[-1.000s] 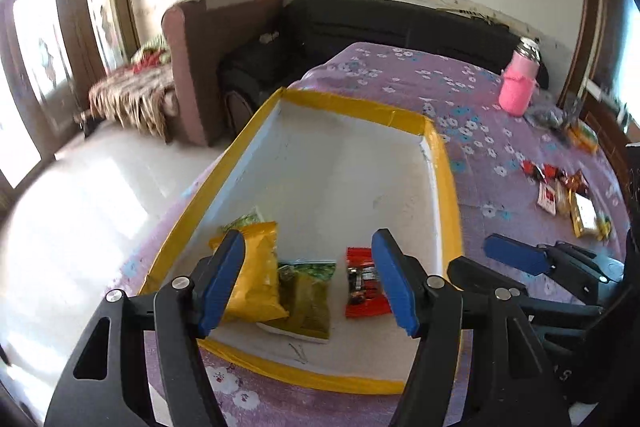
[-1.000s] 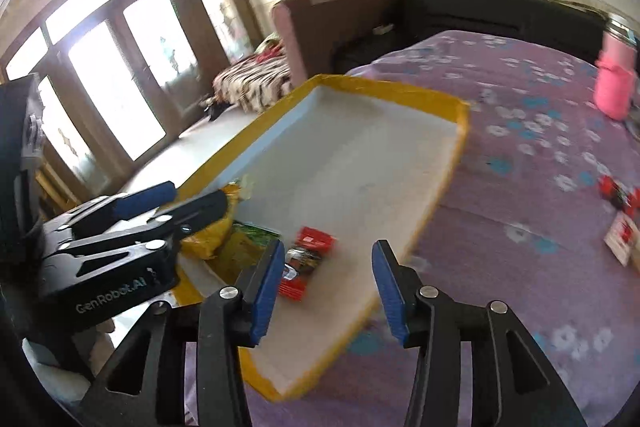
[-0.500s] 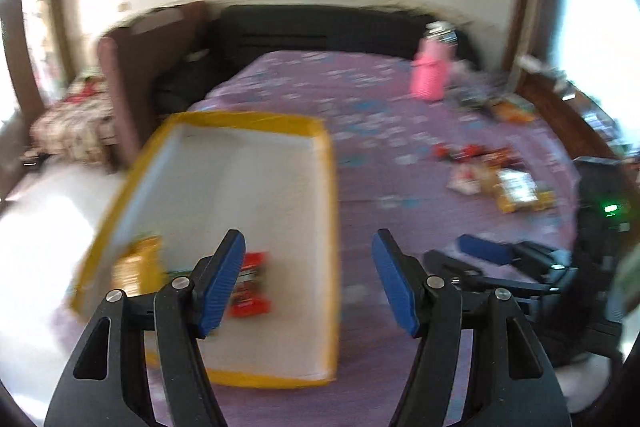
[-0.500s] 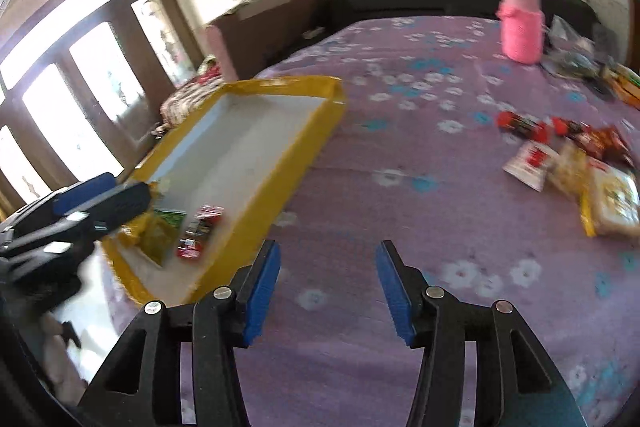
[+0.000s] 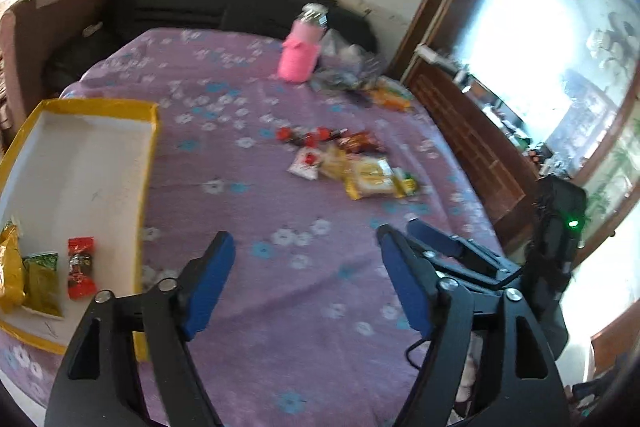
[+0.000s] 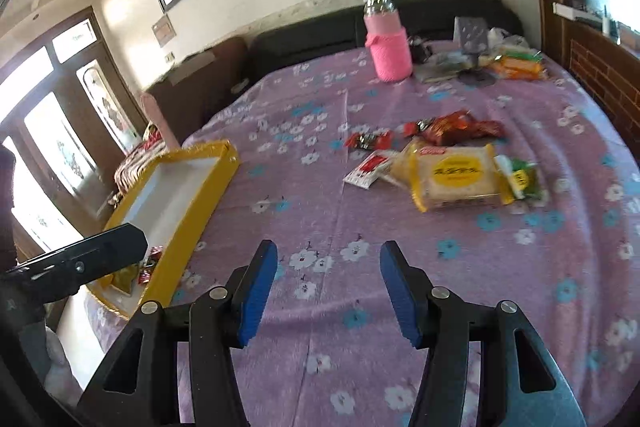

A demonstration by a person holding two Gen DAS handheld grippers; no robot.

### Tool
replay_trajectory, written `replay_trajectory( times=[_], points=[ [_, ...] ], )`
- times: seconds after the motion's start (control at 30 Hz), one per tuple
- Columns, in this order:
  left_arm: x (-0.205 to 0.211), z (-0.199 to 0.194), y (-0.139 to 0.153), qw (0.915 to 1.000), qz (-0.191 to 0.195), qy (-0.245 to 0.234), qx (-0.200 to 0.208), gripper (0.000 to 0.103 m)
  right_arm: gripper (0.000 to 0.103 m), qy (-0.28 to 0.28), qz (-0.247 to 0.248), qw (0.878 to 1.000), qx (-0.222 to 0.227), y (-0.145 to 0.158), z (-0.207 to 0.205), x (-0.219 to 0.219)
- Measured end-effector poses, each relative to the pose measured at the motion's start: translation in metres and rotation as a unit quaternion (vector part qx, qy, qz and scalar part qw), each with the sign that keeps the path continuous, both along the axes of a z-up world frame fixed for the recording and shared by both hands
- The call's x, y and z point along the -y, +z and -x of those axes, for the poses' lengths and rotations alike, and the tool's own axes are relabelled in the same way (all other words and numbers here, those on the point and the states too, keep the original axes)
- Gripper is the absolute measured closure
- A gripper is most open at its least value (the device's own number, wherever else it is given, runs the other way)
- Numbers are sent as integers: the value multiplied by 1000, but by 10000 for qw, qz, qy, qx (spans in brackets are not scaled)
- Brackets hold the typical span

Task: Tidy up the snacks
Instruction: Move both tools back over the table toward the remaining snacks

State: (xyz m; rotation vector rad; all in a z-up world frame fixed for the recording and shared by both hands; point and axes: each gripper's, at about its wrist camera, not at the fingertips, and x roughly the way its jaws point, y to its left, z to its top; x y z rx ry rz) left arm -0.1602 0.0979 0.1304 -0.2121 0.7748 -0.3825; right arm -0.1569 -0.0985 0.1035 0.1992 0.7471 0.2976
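A yellow-rimmed white tray (image 5: 150, 163) (image 6: 218, 183) lies at the left of the purple flowered tabletop. Inside it are a yellow packet (image 5: 9, 267), a green packet (image 5: 42, 281) and a red wrapped candy (image 5: 80, 265). A pile of loose snacks (image 5: 352, 163) lies further right; its biggest item is a yellow biscuit pack (image 6: 456, 177), with red wrappers (image 6: 452, 125) behind it. My left gripper (image 5: 306, 281) hovers over bare cloth, jaws opening, nothing between them. My right gripper (image 6: 328, 287) also opens, empty, short of the pile.
A pink bottle (image 5: 300, 53) (image 6: 388, 43) stands at the far side with bags and an orange packet (image 6: 516, 65) beside it. A dark sofa (image 5: 224, 7) runs behind the table. Wooden panelling (image 5: 472, 139) borders the right edge.
Both grippers swung right, away from the tray toward the snack pile. Their jaws stand wider than before. The tray's contents stayed put.
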Motion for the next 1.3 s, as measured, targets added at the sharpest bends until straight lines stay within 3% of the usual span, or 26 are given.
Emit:
replay_trajectory(
  times=[0.17,0.4,0.7,0.83,1.13,1.3],
  points=[
    [8,18,5,9998,27,-110,191,27,43,41,38,10000,52,1,18,-1],
    [-5,14,-5,9999,-62,149,45,27,43,-76,54,10000,-13,-6,15,16],
    [-18,-11,-32,9992,-235,261,-185,27,41,-1015,-379,9928,-507,-14,-62,105],
    [-14,-23,-49,9988,-281,131,-383,27,41,-1153,-297,9907,-660,-24,-102,117],
    [-17,-31,-58,9980,-342,158,-513,27,41,-502,25,9932,-1051,-58,-201,93],
    [-22,-34,-63,9974,-337,205,-597,27,41,166,-205,9870,-1586,-65,-202,70]
  ],
)
